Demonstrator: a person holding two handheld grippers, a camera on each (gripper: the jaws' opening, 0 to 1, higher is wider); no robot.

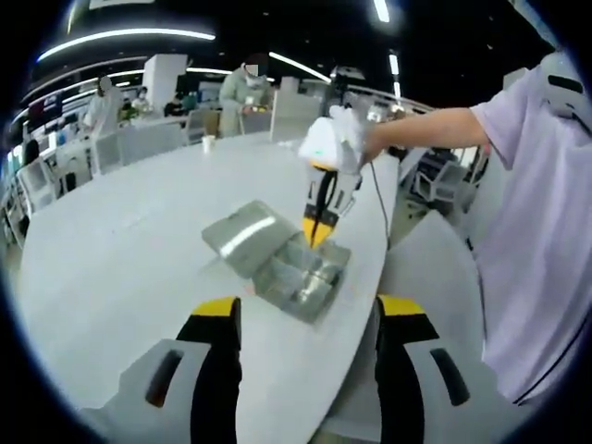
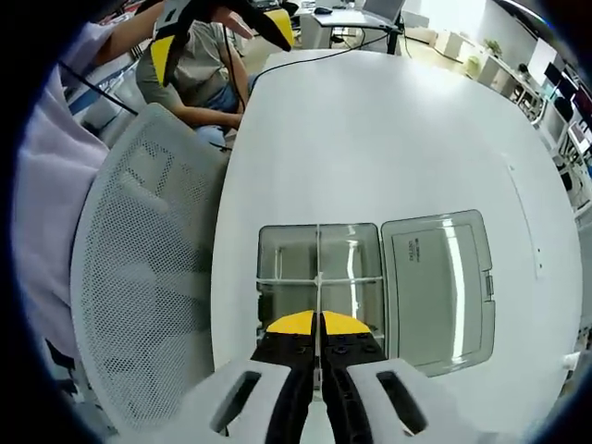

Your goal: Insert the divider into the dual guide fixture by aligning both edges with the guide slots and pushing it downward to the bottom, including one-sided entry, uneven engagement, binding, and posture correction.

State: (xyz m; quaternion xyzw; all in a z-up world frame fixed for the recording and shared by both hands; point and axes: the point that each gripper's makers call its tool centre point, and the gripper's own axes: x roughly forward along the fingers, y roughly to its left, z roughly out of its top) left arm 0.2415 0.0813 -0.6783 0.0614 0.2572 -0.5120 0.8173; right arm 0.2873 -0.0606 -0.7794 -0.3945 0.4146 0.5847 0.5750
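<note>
My right hand-held gripper (image 2: 317,356) pinches the thin clear divider (image 2: 318,277) over the clear plastic compartment box (image 2: 277,242), centre frame; left hand-held gripper (image 1: 306,319) wide. Any tilt risks binding.

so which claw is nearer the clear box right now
Right. The right claw is directly over the clear box, shut on the thin divider inside it. The left claw is open and held back from the box, pointing toward it.

I see the clear plastic fixture box (image 2: 319,277) lying open near the desk's edge, its lid (image 2: 437,285) flat beside it. The thin transparent divider (image 2: 317,268) stands upright along its middle, crossing another partition.
</note>
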